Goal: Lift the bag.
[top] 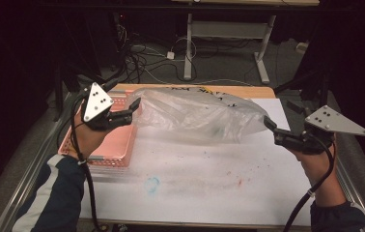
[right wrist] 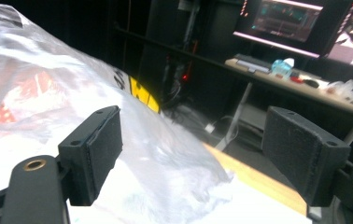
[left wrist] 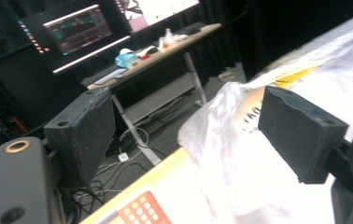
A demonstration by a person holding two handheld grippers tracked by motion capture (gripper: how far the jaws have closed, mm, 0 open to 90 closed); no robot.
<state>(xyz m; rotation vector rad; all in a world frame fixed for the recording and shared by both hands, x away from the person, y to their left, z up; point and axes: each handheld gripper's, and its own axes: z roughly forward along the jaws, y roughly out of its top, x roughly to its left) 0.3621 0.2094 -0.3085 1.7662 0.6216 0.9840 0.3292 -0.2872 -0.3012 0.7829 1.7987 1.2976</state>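
A puffed-up clear plastic bag lies across the back of the white-covered table. My left gripper hangs at the bag's left end, jaws wide apart. In the left gripper view the bag reaches up between the pads, and neither pad presses on it. My right gripper sits at the bag's right end, open as well. In the right gripper view the bag slopes down between the two fingers, and its crumpled tip lies low in the gap, untouched.
A pink perforated basket stands at the table's left, under my left hand. Blue and red smudges mark the white sheet near the front. Beyond the table's far wooden edge are floor cables and a desk with monitors.
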